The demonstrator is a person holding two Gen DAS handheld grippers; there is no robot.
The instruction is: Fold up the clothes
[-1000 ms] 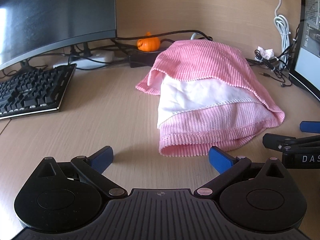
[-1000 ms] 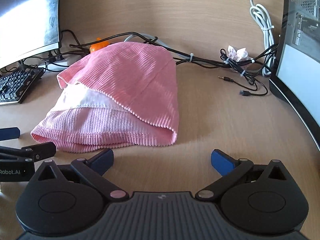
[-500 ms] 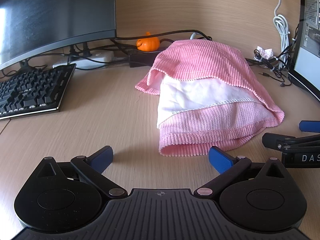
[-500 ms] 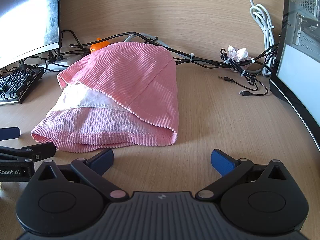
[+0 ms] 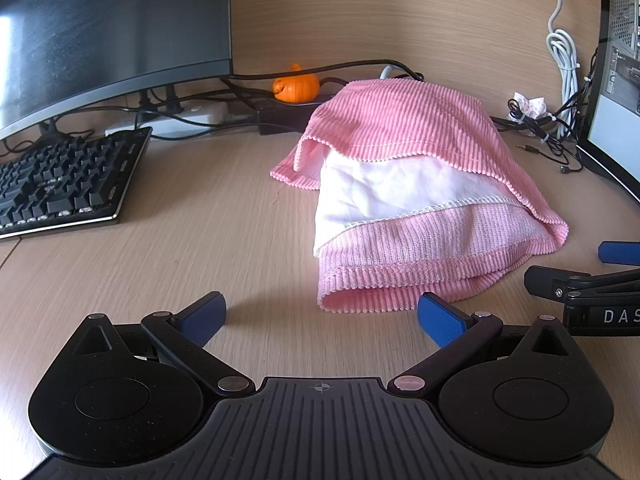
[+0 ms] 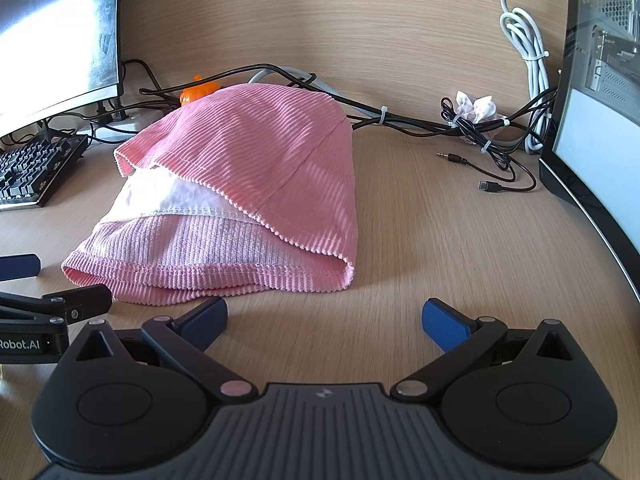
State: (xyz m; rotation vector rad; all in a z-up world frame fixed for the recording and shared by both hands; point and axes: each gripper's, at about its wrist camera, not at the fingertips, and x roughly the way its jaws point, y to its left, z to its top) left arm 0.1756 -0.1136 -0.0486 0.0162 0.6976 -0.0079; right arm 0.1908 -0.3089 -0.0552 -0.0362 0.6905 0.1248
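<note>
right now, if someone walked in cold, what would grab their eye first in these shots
The folded pink ribbed garment with a white lining draws the eye first, lying mid-desk on the light wood desk. Just in front of it, the left hand-held gripper and the right hand-held gripper both sit open and empty. Behind the garment, a small orange pumpkin figure stands out among dark cables, with a black keyboard off to the left.

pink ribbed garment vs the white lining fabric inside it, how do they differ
The pink ribbed garment is corduroy-like and ridged; the white lining fabric looks smooth and thin. The pink lies folded over, top and bottom; the white shows only between those layers. The pink hem is pink-stitched; the white edge is white-stitched. Both rest on the wooden desk, untouched by either gripper.
</note>
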